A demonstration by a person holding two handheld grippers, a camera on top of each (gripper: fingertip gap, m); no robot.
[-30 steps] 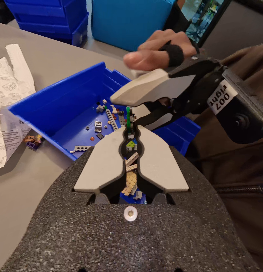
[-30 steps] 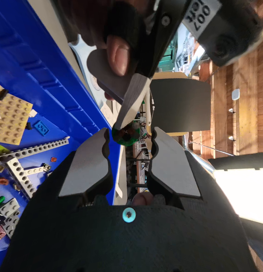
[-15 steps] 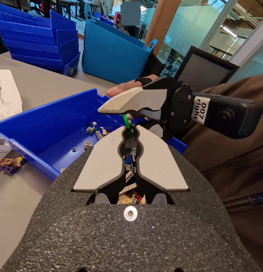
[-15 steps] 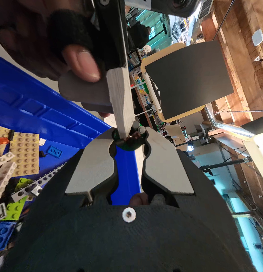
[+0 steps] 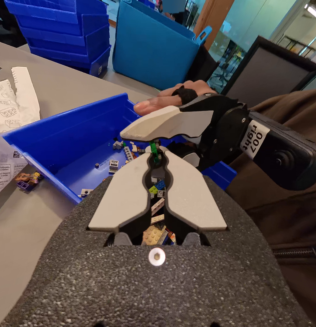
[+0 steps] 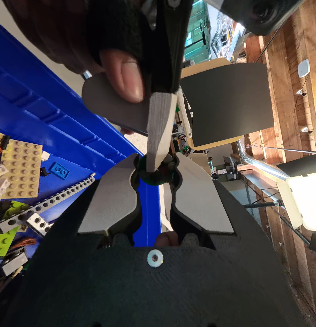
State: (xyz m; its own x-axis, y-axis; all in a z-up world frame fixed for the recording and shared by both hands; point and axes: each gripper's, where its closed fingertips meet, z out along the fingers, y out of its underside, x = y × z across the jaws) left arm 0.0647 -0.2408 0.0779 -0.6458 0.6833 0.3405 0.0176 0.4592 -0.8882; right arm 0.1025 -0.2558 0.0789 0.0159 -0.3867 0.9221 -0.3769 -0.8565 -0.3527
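My left gripper (image 5: 156,155) is shut on a small green round brick piece (image 5: 153,148) with grey studs and holds it edge-up above a blue bin (image 5: 65,127) of loose bricks. My right gripper (image 6: 156,166) comes in from the right, turned sideways. Its upper finger (image 5: 162,123) lies on top of the piece. In the right wrist view both its pads press on the rim of the green piece (image 6: 153,178), one on each side. The left gripper's finger (image 6: 159,132) crosses the piece's face. A person's hand holds each gripper.
The bin (image 6: 47,106) holds a tan plate (image 6: 21,168), a grey beam with holes (image 6: 65,194) and several small bricks. Printed paper sheets (image 5: 12,106) and a small figure (image 5: 28,178) lie left of it. Stacked blue bins (image 5: 65,35) and a light blue crate (image 5: 153,49) stand behind. The grippers are tip to tip, or close to it. From either gripper's tips it is about 20 cm to the small figure (image 5: 28,178).
My right gripper's fingers stood wide apart beside the green piece a second ago, then came together on its rim. My left gripper has kept its hold; both have shifted a little over the bin.
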